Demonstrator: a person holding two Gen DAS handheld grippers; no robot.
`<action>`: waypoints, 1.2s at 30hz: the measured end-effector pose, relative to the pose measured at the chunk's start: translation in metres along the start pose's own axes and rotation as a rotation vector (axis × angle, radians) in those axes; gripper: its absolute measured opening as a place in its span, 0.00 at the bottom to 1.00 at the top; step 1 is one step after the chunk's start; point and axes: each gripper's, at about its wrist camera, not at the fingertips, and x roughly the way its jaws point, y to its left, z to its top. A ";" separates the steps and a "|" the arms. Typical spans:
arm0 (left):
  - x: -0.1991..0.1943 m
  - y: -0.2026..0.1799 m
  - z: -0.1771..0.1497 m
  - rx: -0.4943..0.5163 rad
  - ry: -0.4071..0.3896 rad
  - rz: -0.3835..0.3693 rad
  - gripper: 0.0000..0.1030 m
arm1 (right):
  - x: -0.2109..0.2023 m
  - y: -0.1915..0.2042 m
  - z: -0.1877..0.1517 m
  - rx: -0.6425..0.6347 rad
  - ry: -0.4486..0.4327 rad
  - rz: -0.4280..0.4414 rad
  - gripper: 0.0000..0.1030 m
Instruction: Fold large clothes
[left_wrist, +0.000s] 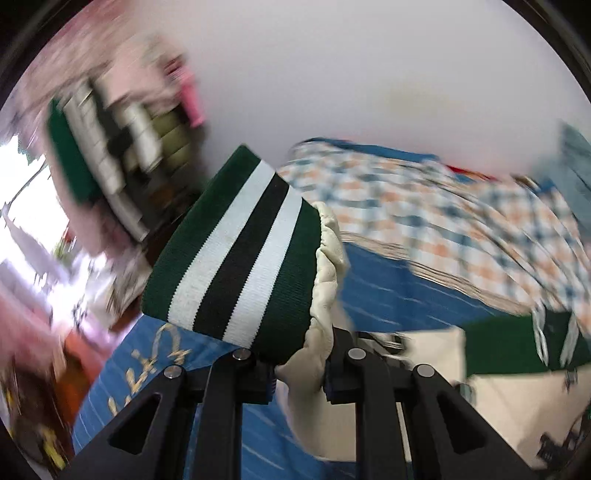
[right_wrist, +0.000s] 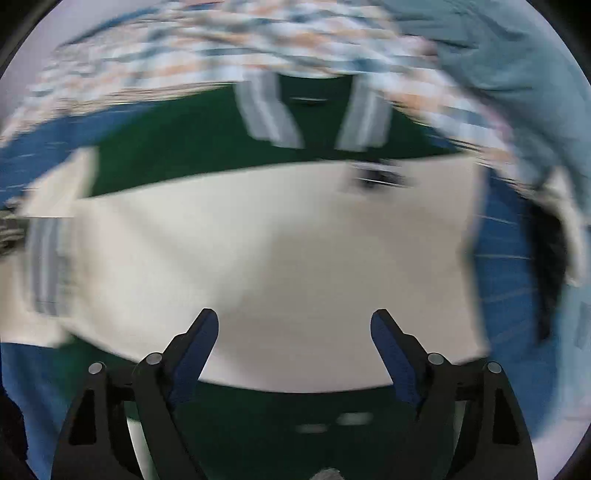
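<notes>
A: What have the left tongs (left_wrist: 299, 365) got hold of?

B: They're clenched on the cream sleeve (left_wrist: 325, 280) of the varsity jacket (right_wrist: 258, 251), just behind the green, white and black striped cuff (left_wrist: 236, 258). The cuff stands raised in front of the camera, clear of the bed.

A: And the jacket's body?

B: Spread on the blue bedsheet (left_wrist: 388, 288). From the right wrist view the cream panel fills the middle, with a green band and the striped collar (right_wrist: 310, 110) beyond it. A plaid cloth (left_wrist: 424, 206) lies bunched further back, touching the collar end.

A: The right tongs (right_wrist: 294, 325)?

B: Released, jaws wide apart, pointing down over the cream panel with nothing between them. Whether they touch the fabric I cannot tell; the picture is smeared.

A: What could spoil the fold?

B: I'd judge three risks. The grip is narrow and close to the cuff seam, so a quick swing could pull the sleeve out. With nothing pinning the body, dragging the sleeve across may shift the whole jacket and wrinkle it. And the plaid cloth sits close enough to get caught in the fold.
</notes>
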 end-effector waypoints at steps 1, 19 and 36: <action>-0.006 -0.028 -0.002 0.037 0.003 -0.041 0.13 | 0.007 -0.018 -0.003 0.023 0.014 -0.019 0.84; -0.056 -0.456 -0.123 0.403 0.332 -0.541 0.19 | 0.057 -0.282 -0.065 0.457 0.148 0.131 0.84; -0.091 -0.383 -0.138 0.272 0.389 -0.528 0.91 | 0.075 -0.277 -0.078 0.138 0.169 0.361 0.49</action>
